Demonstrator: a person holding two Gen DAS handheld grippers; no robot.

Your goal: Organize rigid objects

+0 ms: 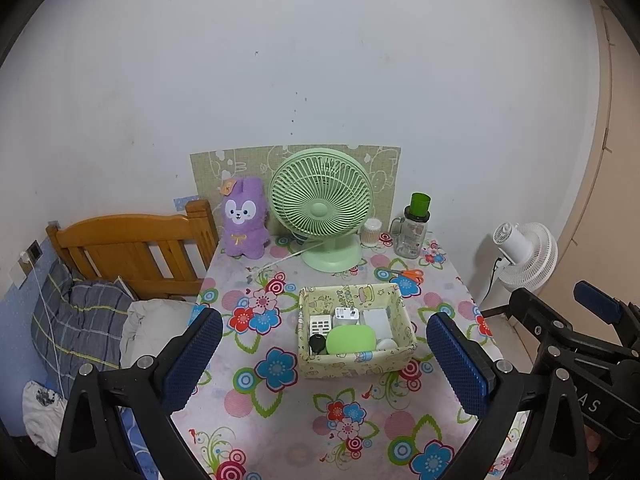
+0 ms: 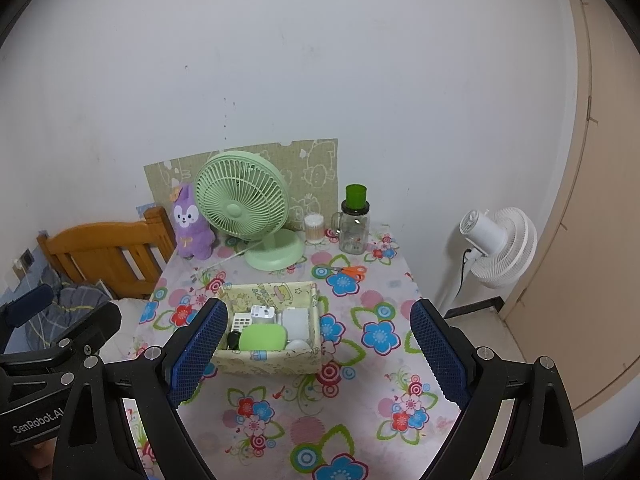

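A pale yellow patterned box (image 1: 394, 308) (image 2: 312, 300) stands mid-table, holding a green oval case (image 1: 351, 340) (image 2: 264, 337), a white charger (image 1: 346, 316) (image 2: 262, 314), a white keypad block (image 1: 320, 324) (image 2: 240, 323), a black fob (image 1: 317, 343) (image 2: 233, 338) and white blocks (image 1: 378, 322) (image 2: 297, 322). Orange scissors (image 1: 410, 275) (image 2: 352, 271) lie behind the box. My left gripper (image 1: 324, 360) is open, hovering in front of the box with nothing between its fingers. My right gripper (image 2: 318, 354) is open too, just in front and right of the box.
On the flowered tablecloth (image 1: 280, 420) (image 2: 360, 400) at the back stand a green fan (image 1: 322, 208) (image 2: 244, 204), a purple plush (image 1: 244, 220) (image 2: 192, 224), a cotton-swab jar (image 1: 371, 233) (image 2: 314, 229) and a glass mug (image 1: 412, 228) (image 2: 355, 224). A wooden bedframe (image 1: 132, 252) is left, a white floor fan (image 2: 496, 248) right.
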